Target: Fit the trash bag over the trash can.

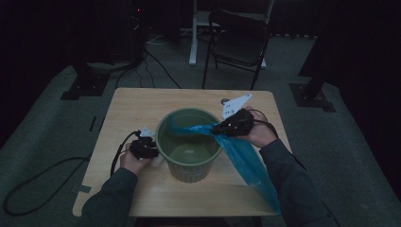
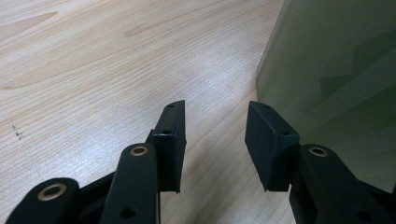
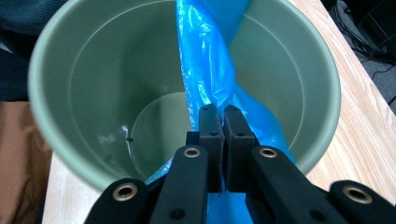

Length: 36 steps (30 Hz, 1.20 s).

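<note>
Round pale-green plastic bucket (image 1: 189, 149) stands upright near the middle of the light wooden table (image 1: 132, 106), slightly toward the near edge. Right tongs (image 3: 219, 122) are clamped on a fold of thin blue plastic bag (image 1: 246, 161) right at the bucket's rim; one end of the bag reaches across the bucket mouth, while the longer part trails out over the rim, across the table and off its near edge on the right side. Left tongs (image 2: 215, 135) sit low on the table just beside the bucket's left wall, jaws spread wide with nothing between them; whether they touch the wall cannot be told. Risks, as judged: the bucket is not gripped, so any pull on the bag toward the right or near edge could drag or tip it. The film is thin and bunched in a narrow pinch, so it may slip out of the tongs or tear if it catches on the rim. The hanging tail adds weight outside the bucket and could pull the inserted end back out once the pinch is released. The bag's opening is not identifiable.
</note>
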Tool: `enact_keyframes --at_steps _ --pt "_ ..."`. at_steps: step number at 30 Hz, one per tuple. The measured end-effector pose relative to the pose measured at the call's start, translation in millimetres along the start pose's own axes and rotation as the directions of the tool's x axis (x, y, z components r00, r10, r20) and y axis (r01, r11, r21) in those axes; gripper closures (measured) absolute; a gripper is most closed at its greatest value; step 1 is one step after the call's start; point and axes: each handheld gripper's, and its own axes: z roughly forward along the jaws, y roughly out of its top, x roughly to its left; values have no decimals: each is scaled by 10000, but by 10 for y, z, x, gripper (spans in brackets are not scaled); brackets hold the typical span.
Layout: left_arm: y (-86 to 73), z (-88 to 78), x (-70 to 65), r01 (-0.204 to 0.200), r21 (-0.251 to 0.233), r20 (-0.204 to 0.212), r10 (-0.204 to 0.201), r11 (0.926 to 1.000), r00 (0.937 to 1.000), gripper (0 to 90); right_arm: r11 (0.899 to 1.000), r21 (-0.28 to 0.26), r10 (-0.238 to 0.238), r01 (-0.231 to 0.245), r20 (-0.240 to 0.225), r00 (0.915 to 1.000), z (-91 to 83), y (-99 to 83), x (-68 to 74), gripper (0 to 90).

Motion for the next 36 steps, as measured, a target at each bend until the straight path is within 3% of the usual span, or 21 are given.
enact_keyframes --at_steps 12,23,29,36 --pt "1 0 -1 -8 -18 2 8 10000 10000 584 9999 139 60 -59 -31 10000 244 189 -72 879" --pt "1 -10 5 -6 -51 11 6 10000 10000 584 9989 442 -117 130 -311 9994 493 311 -32 869" --pt "1 -5 3 -16 -39 -1 16 10000 10000 584 9999 -7 -139 139 79 9999 401 322 8 654" --pt "2 -5 4 -22 -42 -6 22 10000 10000 583 9983 -554 -165 188 411 9990 210 312 67 612"
